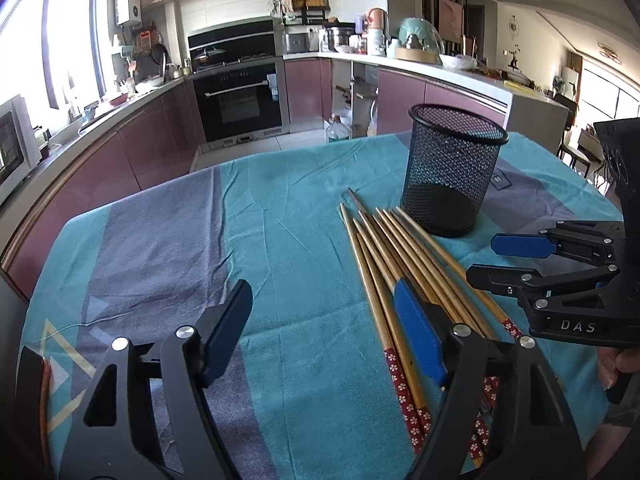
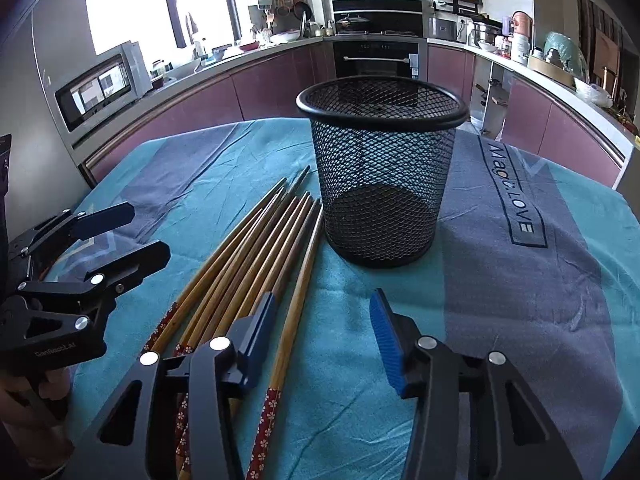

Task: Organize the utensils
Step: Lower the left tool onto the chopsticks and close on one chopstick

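Now | chopsticks [image 2: 256, 248] on cloth, beside right gripper [image 2: 324, 336] | untouched

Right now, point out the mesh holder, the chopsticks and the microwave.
mesh holder [image 2: 380, 184], right wrist view, on its front mesh wall.
chopsticks [image 1: 384, 252], left wrist view, on the bare wooden shafts mid-bundle.
microwave [image 2: 100, 86], right wrist view, on its door window.

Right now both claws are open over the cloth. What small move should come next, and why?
Probably ease the right claw left and down over the nearest chopstick and close. Both claws are open and hold nothing, the chopsticks lie loose on the cloth, and the mesh cup stands empty beside their tips. The left claw could wait.
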The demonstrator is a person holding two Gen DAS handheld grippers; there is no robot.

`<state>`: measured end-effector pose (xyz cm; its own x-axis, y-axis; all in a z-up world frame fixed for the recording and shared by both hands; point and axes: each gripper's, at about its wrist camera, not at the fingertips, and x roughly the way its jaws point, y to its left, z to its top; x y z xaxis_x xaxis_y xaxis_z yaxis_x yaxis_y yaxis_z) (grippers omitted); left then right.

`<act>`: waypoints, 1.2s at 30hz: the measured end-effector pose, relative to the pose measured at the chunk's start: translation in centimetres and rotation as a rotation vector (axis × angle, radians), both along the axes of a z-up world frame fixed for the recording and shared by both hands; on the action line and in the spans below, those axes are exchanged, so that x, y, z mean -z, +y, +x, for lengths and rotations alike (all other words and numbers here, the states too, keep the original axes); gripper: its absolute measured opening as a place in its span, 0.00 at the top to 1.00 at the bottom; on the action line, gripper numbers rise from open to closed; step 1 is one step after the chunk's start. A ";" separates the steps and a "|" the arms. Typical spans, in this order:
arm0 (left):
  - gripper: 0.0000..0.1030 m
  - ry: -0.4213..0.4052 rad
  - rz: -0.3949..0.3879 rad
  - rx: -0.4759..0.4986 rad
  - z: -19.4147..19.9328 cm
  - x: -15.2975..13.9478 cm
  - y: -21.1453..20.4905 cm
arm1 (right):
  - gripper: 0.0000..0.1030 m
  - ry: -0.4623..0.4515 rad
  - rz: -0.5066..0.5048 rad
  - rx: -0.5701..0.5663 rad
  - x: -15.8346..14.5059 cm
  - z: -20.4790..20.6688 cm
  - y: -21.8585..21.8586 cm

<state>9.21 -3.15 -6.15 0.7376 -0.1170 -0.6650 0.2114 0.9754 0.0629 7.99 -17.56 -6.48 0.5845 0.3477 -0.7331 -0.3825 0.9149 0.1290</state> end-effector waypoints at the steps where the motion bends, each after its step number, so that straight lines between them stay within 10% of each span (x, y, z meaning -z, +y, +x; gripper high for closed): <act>1: 0.32 0.021 0.009 0.004 0.5 0.4 -0.1 | 0.63 0.013 -0.006 -0.003 0.3 0.1 0.2; 36: 0.62 0.163 0.023 0.060 4.7 3.6 -1.6 | 0.77 0.041 -0.075 -0.030 0.4 3.0 1.1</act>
<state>13.90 -4.73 -9.74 0.6118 -0.1408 -0.7784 0.2781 0.9595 0.0450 11.04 -16.51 -6.84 0.5436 0.3078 -0.7809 -0.4058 0.9108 0.0764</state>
